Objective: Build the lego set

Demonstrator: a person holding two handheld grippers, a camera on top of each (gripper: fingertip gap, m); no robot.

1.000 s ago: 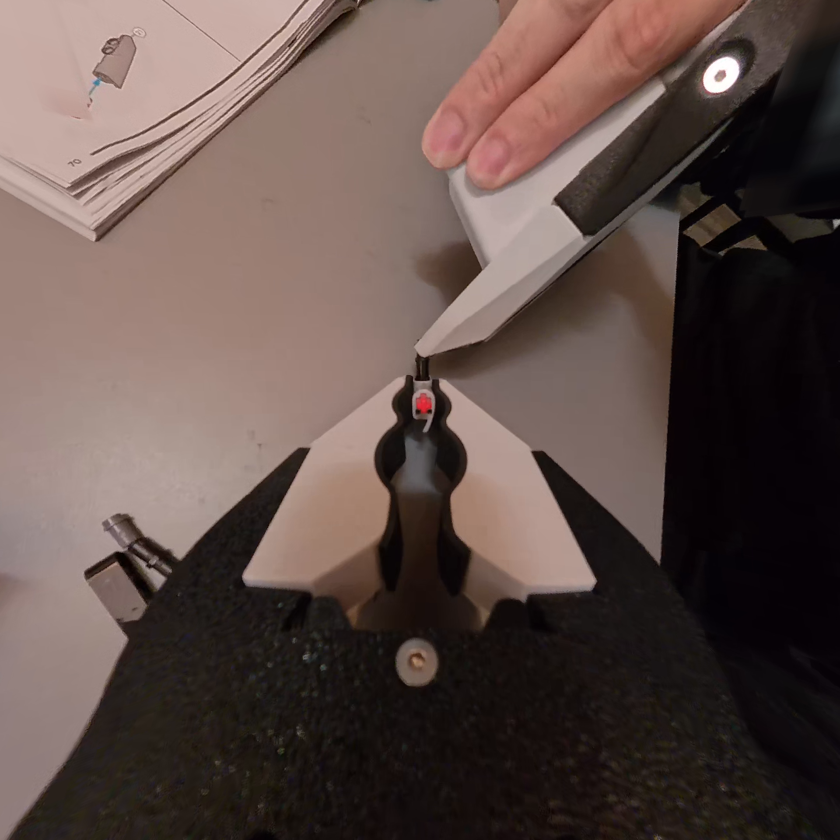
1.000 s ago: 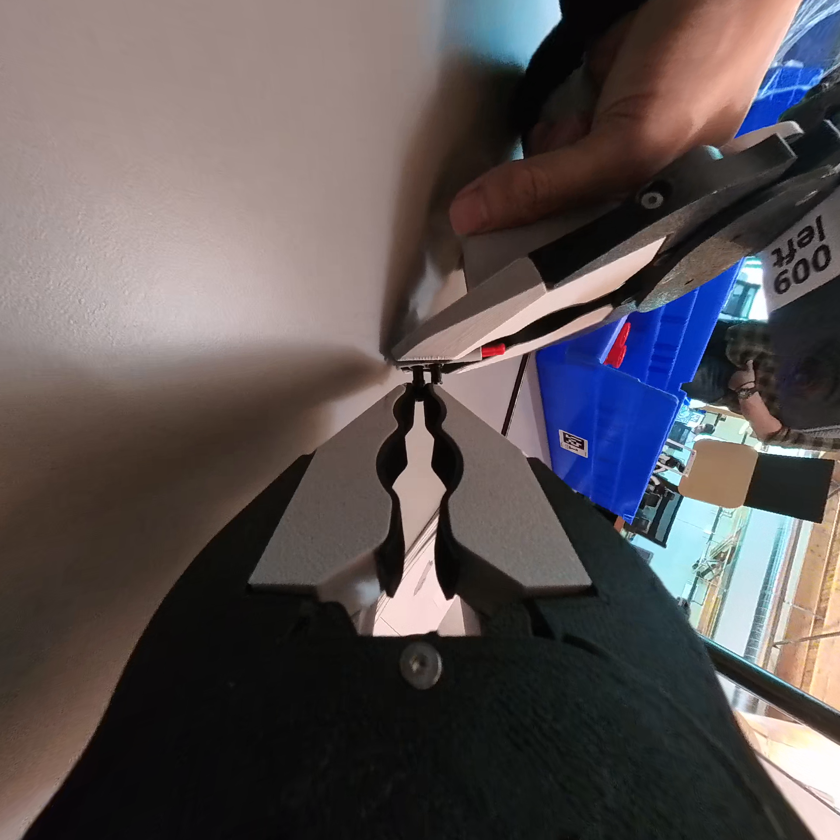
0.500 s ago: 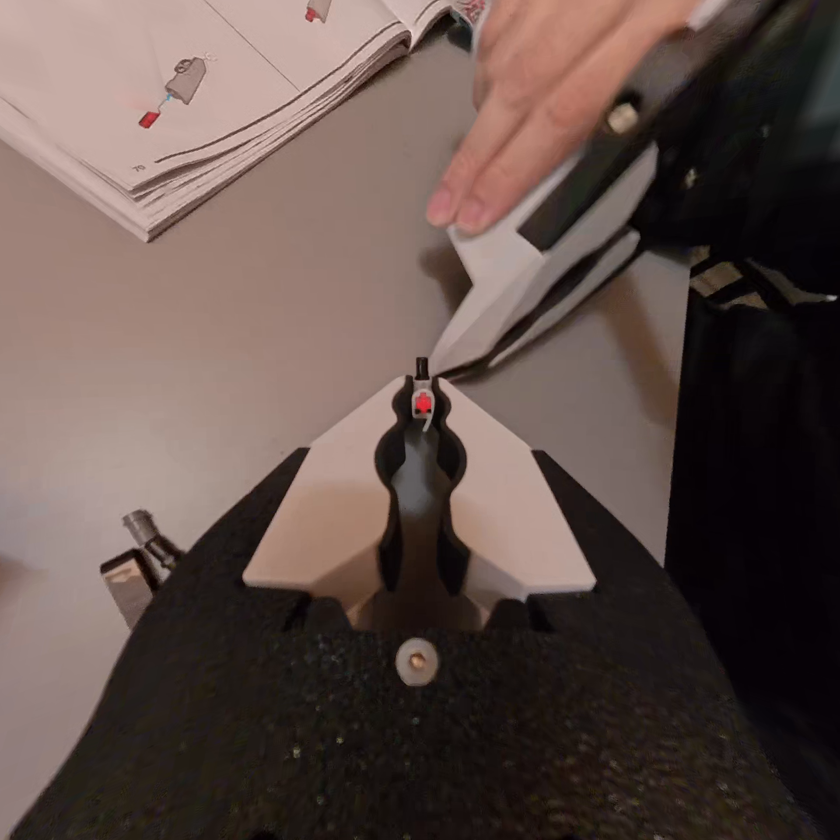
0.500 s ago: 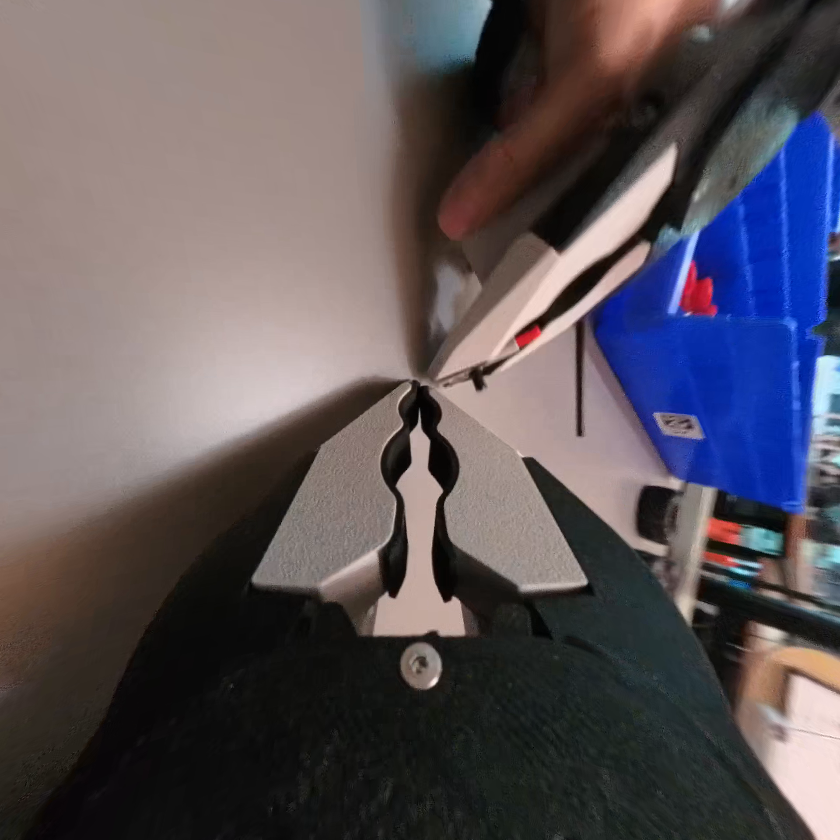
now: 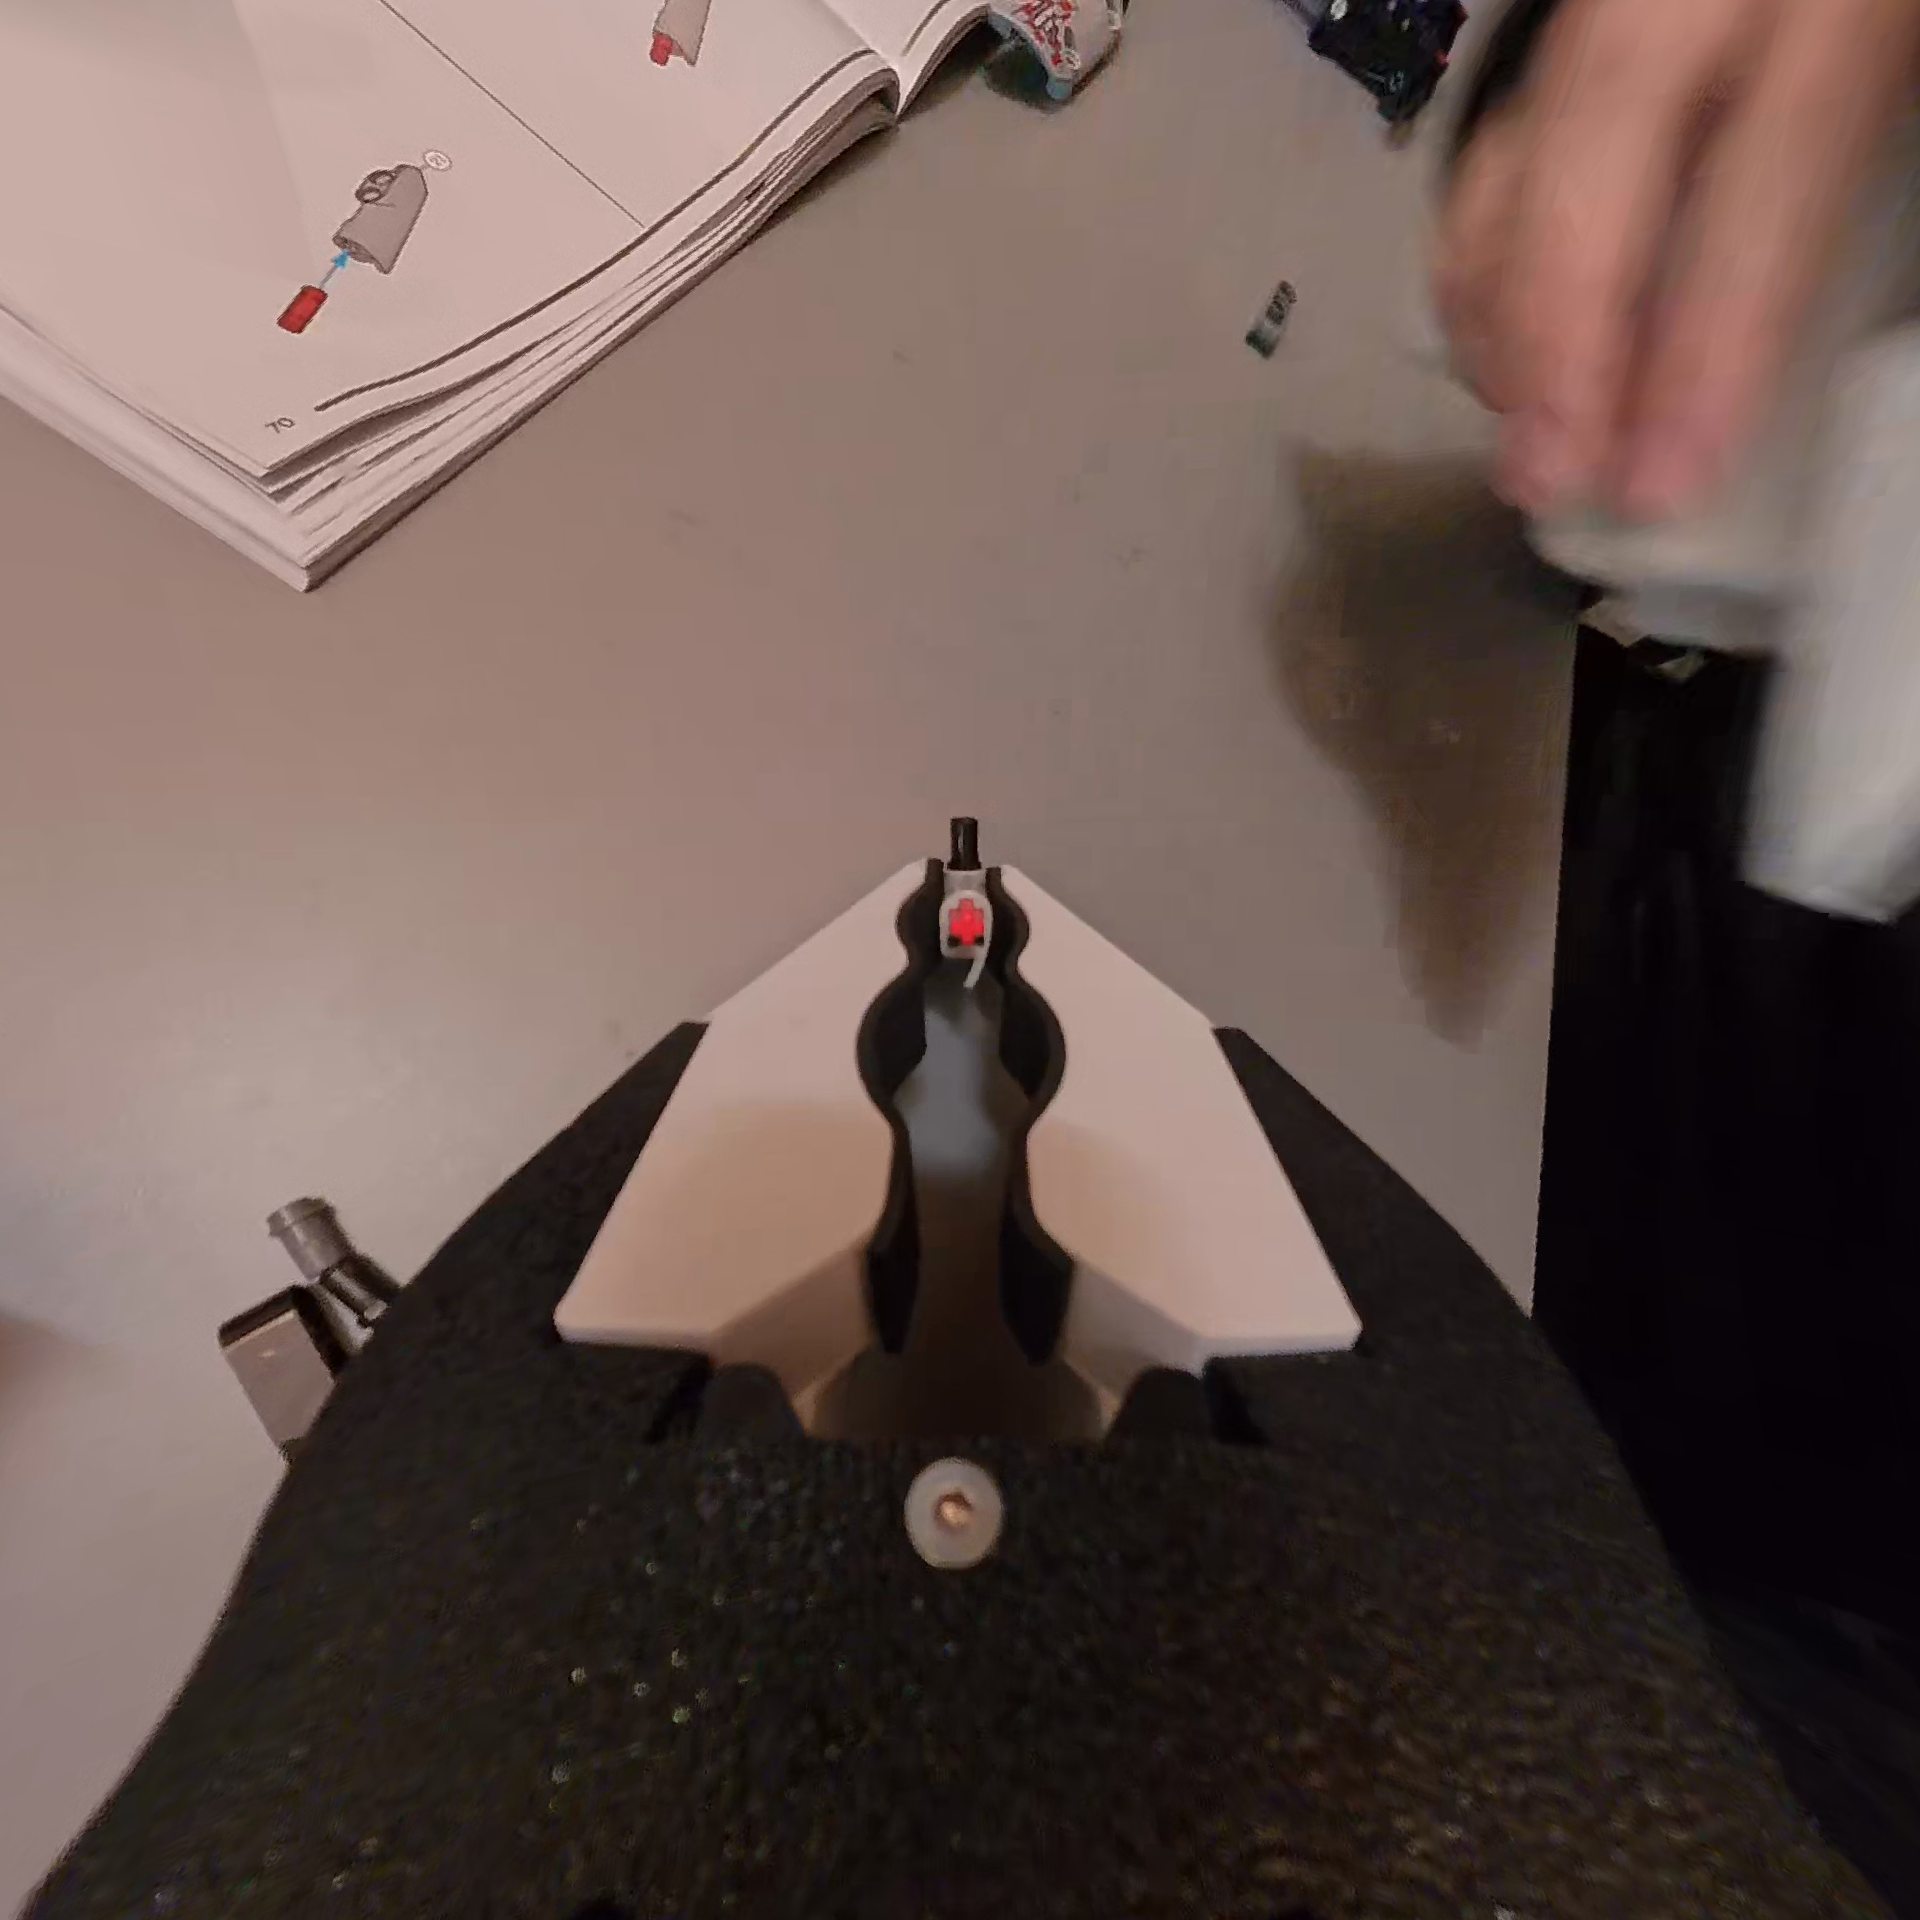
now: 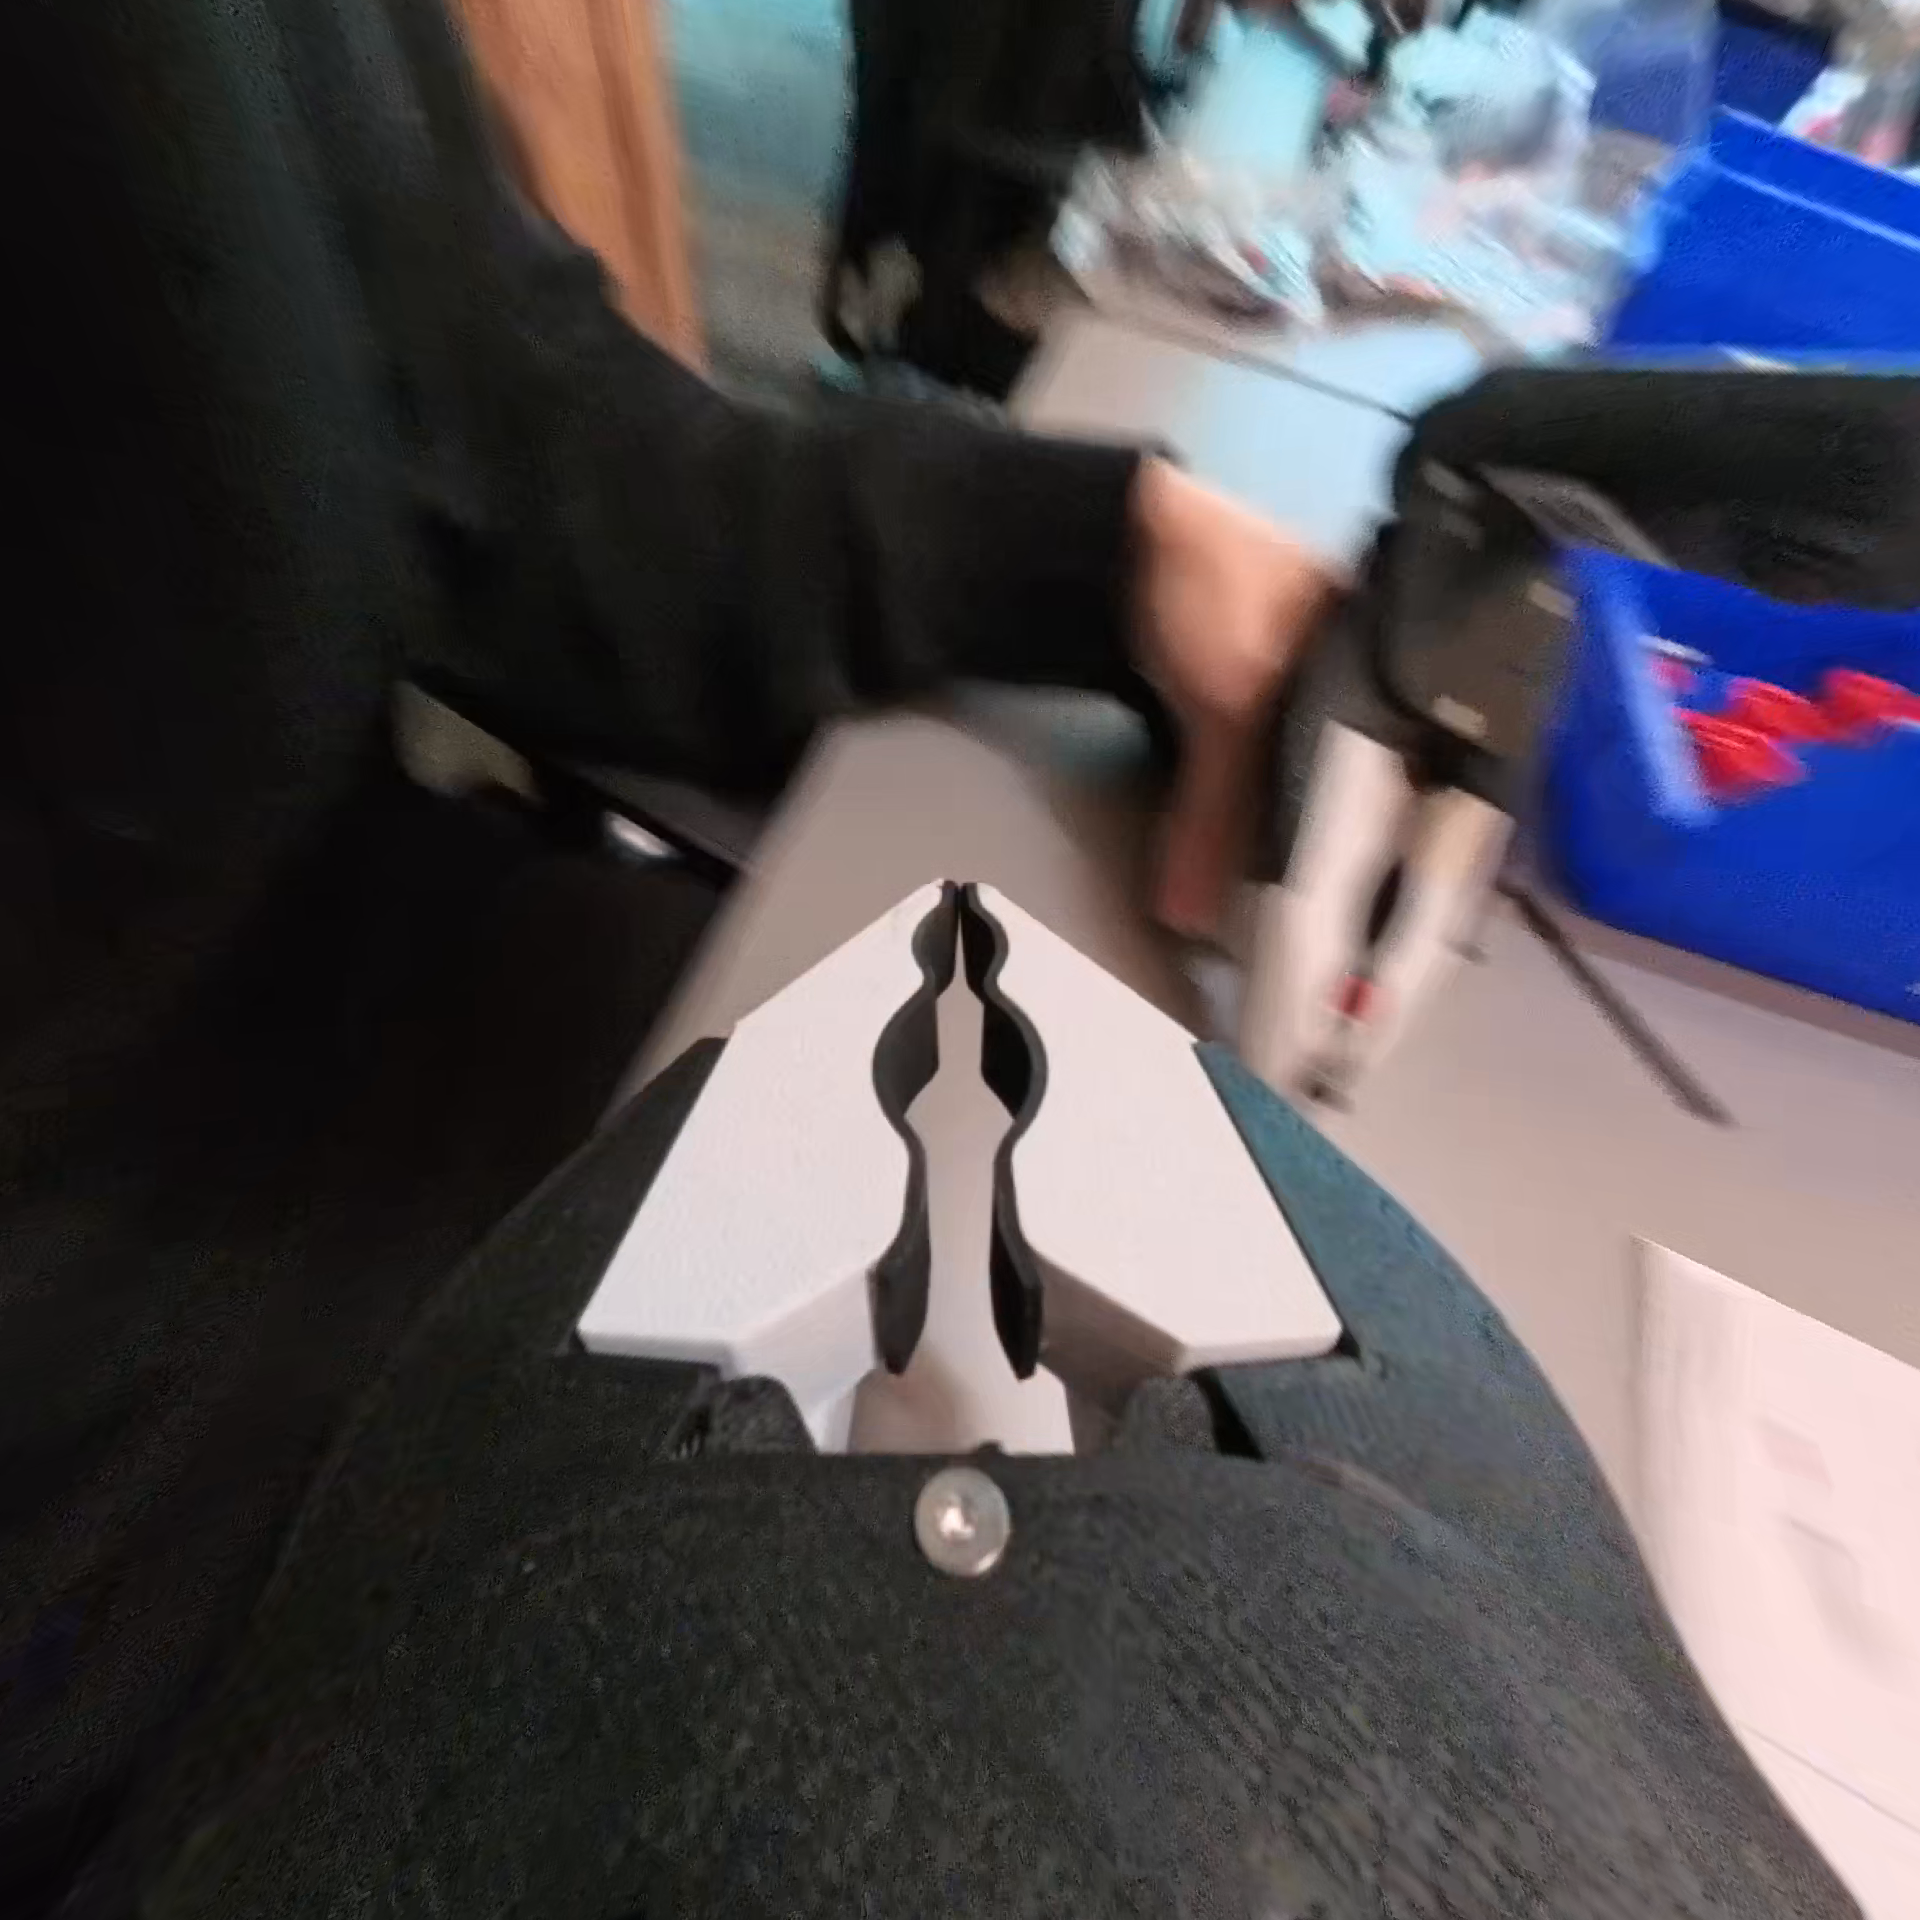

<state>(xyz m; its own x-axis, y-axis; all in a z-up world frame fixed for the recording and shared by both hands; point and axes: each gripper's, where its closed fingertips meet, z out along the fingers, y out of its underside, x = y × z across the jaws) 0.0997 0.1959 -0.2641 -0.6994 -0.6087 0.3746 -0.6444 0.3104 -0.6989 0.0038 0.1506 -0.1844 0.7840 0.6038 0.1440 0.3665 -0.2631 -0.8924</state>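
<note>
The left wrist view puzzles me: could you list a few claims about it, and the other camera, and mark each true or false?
1. The left gripper clamps a small grey piece with a red centre. True.
2. A black pin sticks out beyond that piece. True.
3. The right gripper holds a red brick. False: its jaws are shut on nothing.
4. The open paper instruction booklet is closed. False: it lies open on the grey table.
</note>
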